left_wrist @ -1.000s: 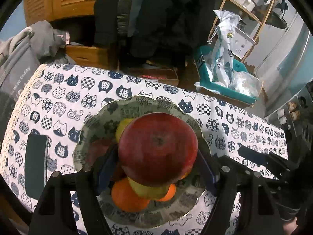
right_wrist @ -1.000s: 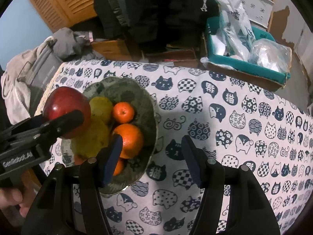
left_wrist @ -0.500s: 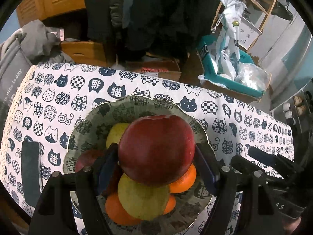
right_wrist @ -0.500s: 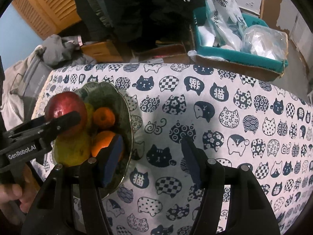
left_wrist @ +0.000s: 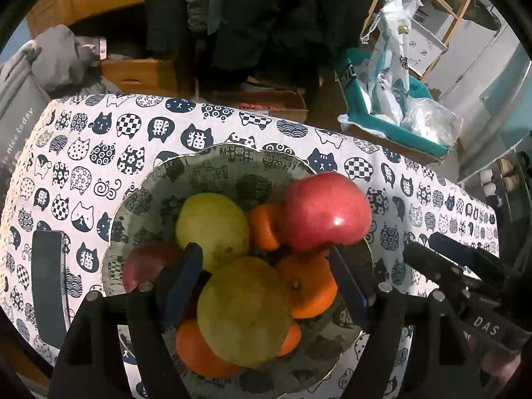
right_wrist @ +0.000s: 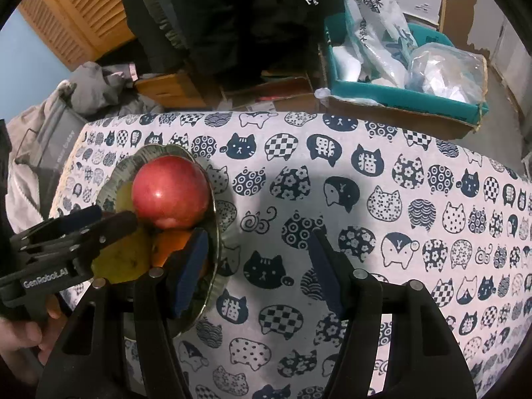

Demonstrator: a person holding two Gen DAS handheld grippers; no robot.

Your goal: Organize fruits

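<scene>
A patterned bowl on the cat-print tablecloth holds a pile of fruit. A large red apple rests on top at the bowl's right side, also seen in the right wrist view. Below it lie two yellow pears, several oranges and a smaller red apple. My left gripper is open and empty just above the pile, the apple free beyond its right finger. My right gripper is open and empty over the cloth, right of the bowl.
A dark phone-like slab lies on the cloth left of the bowl. Beyond the table's far edge are a teal box with plastic bags, wooden furniture and a grey garment.
My left gripper has let go of the large red apple, which now sits on the fruit pile at the right. The left gripper has drawn back. The right gripper has shifted right.
</scene>
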